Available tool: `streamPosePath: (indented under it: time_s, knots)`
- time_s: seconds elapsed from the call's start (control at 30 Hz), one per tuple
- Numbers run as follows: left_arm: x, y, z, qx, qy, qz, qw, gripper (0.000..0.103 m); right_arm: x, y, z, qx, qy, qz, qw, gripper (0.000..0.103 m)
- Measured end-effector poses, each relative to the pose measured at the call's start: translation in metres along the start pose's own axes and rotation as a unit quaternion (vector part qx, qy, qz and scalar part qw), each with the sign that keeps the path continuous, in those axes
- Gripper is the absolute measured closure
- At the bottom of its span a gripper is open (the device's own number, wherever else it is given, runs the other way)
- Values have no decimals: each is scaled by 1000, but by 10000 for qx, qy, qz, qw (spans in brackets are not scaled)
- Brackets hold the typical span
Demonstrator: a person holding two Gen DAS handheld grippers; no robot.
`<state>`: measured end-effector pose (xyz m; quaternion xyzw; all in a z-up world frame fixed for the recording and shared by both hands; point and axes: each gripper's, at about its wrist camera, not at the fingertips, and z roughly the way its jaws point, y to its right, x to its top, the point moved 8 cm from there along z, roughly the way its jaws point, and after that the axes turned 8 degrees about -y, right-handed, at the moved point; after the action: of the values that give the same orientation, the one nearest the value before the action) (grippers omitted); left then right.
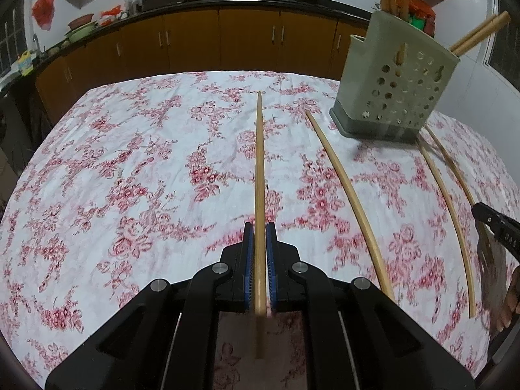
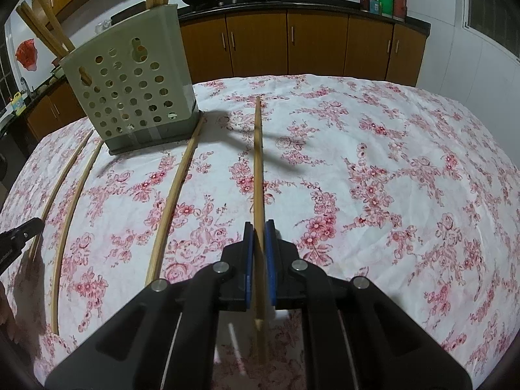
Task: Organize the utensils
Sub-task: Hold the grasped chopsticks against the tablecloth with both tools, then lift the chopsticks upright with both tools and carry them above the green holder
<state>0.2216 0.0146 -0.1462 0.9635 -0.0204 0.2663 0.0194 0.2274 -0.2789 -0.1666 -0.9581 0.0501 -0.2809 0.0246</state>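
Observation:
My left gripper (image 1: 259, 227) is shut on a wooden chopstick (image 1: 259, 169) that points straight ahead over the floral tablecloth. My right gripper (image 2: 259, 226) is shut on another chopstick (image 2: 258, 162), also pointing forward. A perforated beige utensil holder (image 1: 395, 81) with several chopsticks standing in it sits at the right in the left wrist view and at the left in the right wrist view (image 2: 130, 87). Three loose chopsticks (image 1: 351, 201) lie on the cloth between the grippers, also shown in the right wrist view (image 2: 174, 195).
The table (image 1: 130, 162) is covered by a white and red floral cloth. Brown kitchen cabinets (image 1: 227, 39) with woks on the counter stand behind it. The other gripper's tip shows at the right edge (image 1: 494, 224) and at the left edge (image 2: 19, 237).

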Motion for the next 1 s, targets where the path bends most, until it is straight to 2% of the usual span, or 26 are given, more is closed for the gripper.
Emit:
streamPosePath:
  time_s: [0.3, 0.4, 0.77, 1.0]
  knots:
    - [-2, 1, -2, 1, -3, 47, 10000, 95, -2, 3, -4, 31, 1, 22, 10000, 95]
    - [-2, 0, -6, -35, 19, 78, 10000, 95, 2, 6, -14, 59, 117, 85, 9999, 95]
    - [32, 2, -53, -151, 697, 71, 9974, 95, 35, 12, -75, 66, 981, 177, 9950, 95]
    - [54, 3, -85, -150, 1127, 62, 9935, 95, 55, 14, -104, 139, 1382, 175, 9902, 95]
